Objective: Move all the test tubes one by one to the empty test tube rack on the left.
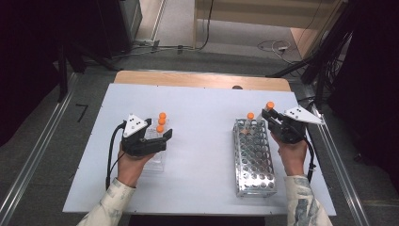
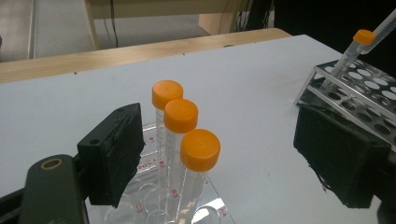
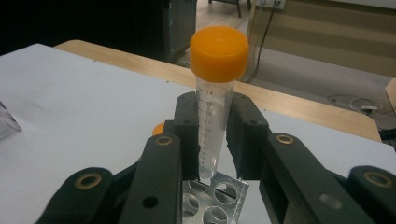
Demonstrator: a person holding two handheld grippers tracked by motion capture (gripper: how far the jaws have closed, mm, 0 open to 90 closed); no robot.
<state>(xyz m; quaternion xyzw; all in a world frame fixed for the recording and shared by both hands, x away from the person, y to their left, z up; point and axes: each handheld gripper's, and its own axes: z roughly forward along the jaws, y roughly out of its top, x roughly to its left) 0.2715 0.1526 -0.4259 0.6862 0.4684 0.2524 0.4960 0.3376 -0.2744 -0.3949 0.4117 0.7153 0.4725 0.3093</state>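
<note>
from above, the right gripper (image 1: 273, 123) holds an orange-capped tube (image 1: 268, 109) over the far end of the metal rack (image 1: 254, 157). the left gripper (image 2: 219, 158) has its jaws spread around three tubes (image 2: 180, 140) in the clear rack (image 2: 154, 205). the right gripper's view shows its jaws pinching the tube just above a hole; i'd say lowering it straight in comes next.

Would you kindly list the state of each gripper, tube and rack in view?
Right gripper: shut on held tube.
Held tube: capped, upright, above the metal rack.
Left gripper: open, jaws either side of three tubes, not touching.
Three tubes: capped, standing in the clear rack.
Clear rack: flat on the table.
Metal rack: one capped tube standing at its far end.
</note>
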